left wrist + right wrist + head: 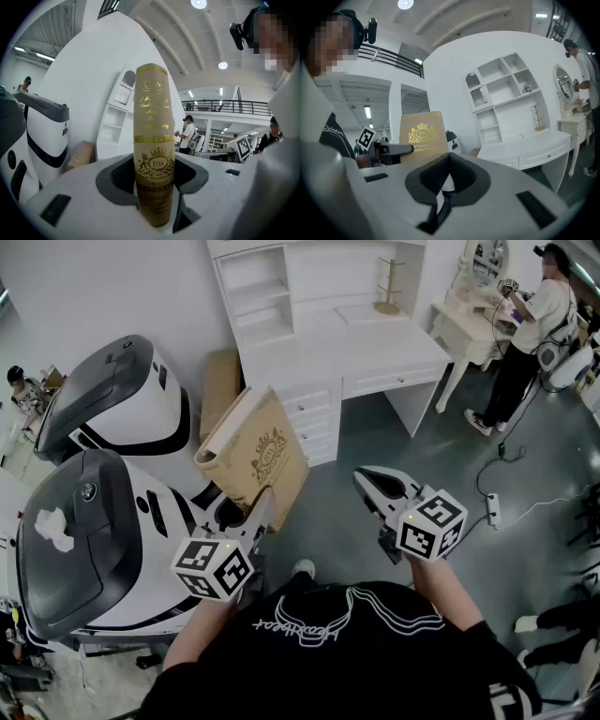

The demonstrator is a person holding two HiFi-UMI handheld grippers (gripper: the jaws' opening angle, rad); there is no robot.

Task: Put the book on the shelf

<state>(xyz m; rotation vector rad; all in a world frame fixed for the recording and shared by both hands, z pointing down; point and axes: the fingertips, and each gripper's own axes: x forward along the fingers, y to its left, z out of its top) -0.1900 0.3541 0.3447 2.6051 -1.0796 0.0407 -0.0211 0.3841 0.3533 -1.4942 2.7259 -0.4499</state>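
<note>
The book is tan with gold print and stands tilted in the air in front of me, spine toward me. My left gripper is shut on its lower edge; in the left gripper view the spine fills the gap between the jaws. My right gripper hovers to the right of the book, shut and empty. In the right gripper view I see the book's cover at the left. The white shelf unit rises over a white desk ahead; its open compartments also show in the right gripper view.
Two large white-and-black machine housings crowd the left side. A cardboard box leans between them and the desk. A person stands at a white vanity table at the far right. A power strip and cable lie on the grey floor.
</note>
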